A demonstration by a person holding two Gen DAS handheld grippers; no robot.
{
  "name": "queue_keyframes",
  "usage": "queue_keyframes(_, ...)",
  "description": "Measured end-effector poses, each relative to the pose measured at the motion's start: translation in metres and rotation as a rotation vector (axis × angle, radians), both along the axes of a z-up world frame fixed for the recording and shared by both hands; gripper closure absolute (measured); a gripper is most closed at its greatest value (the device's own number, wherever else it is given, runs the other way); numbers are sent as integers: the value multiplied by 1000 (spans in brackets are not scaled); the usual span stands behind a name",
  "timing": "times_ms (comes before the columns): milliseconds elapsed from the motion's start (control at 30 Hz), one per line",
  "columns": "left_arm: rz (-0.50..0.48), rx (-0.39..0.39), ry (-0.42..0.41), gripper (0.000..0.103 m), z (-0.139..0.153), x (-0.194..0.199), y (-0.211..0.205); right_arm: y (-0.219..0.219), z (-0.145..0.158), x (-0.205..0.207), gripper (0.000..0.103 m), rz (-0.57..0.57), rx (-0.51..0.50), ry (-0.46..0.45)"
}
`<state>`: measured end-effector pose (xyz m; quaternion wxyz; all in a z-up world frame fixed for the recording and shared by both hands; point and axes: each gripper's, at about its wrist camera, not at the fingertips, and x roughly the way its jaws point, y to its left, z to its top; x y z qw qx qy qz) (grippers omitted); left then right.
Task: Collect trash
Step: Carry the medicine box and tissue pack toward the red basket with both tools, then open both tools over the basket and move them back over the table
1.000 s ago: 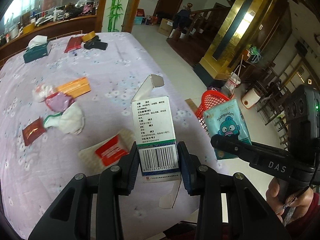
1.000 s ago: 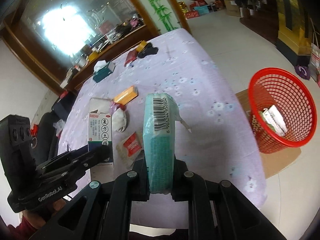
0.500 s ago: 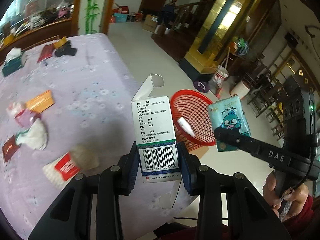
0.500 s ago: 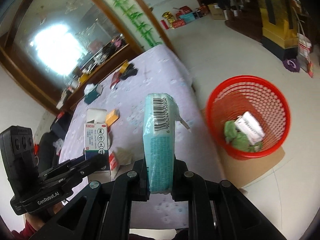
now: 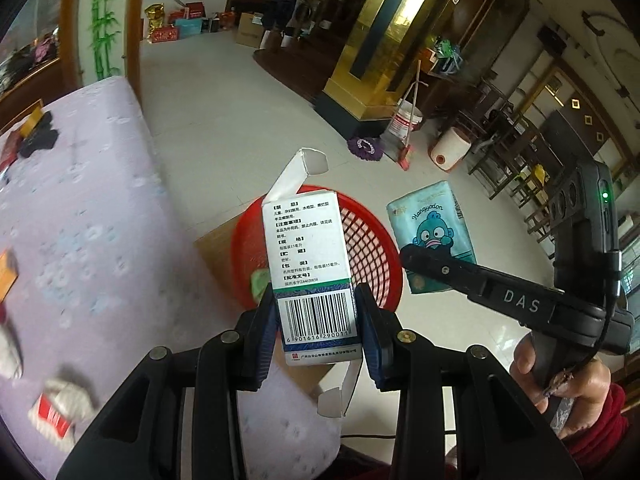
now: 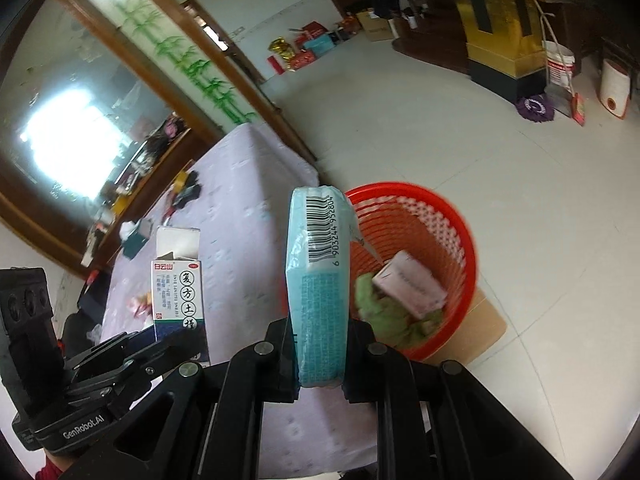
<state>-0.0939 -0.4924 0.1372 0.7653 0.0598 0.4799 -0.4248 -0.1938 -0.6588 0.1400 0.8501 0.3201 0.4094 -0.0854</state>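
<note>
The left gripper (image 5: 316,320) clamps an open medicine box (image 5: 308,256) at frame centre; the right gripper (image 6: 320,354) is pinched tight on a teal tissue pack (image 6: 318,280); behind both, mid-frame, sits the red basket (image 6: 448,216) holding green and white trash; the lilac-clothed table (image 5: 100,208) fills the left.

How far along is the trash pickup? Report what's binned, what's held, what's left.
Binned: the red basket already holds a small white box and green crumpled waste. In hand: the left tongs grip an opened medicine carton, the right tongs a teal tissue pack; neither dropped yet. Left: wrappers and other litter remain on the purple-covered table.
</note>
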Motion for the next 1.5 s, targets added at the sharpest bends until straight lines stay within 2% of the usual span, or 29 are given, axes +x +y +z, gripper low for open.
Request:
queue_keyframes(133, 2, 5, 18, 67, -9, 9, -26, -23, -6, 14, 85, -12, -13, 15)
queue_keyframes(167, 8, 0, 22, 64, -11, 12, -30, -27, -8, 17, 85, -13, -11, 19)
queue_keyframes(200, 12, -3, 33, 52, -14, 15, -35, -32, -10, 21, 85, -15, -7, 23)
queue_keyframes(267, 41, -4, 37, 37, -16, 19, -37, -38, -13, 27, 74, -18, -8, 38)
queue_keyframes(333, 47, -18, 41, 37, -15, 19, -37, -43, -13, 29, 48, -31, -14, 38)
queue_keyframes(367, 47, -18, 50, 37, -15, 20, -37, -45, -12, 29, 46, -31, -16, 28)
queue_keyframes(433, 59, -23, 57, 37, -13, 21, -33, -46, -8, 27, 46, -38, -26, 21)
queue_keyframes(633, 97, -27, 4, 37, -3, 16, -4, -34, 9, 17, 46, -28, -17, -24)
queue_keyframes(933, 130, -6, -49, 37, 5, 2, 65, 37, 27, 14, 46, 90, 4, -40)
queue_keyframes(1100, 138, -3, -58, 33, 6, 1, 119, 76, 38, 13, 46, 147, 5, -57)
queue_keyframes(1333, 154, 84, -81, 30, -17, 16, 213, 120, 47, 10, 46, 207, -19, -63)
queue_keyframes(1500, 166, 223, -107, 30, -50, 34, 264, 133, 43, 5, 46, 204, -29, -42)
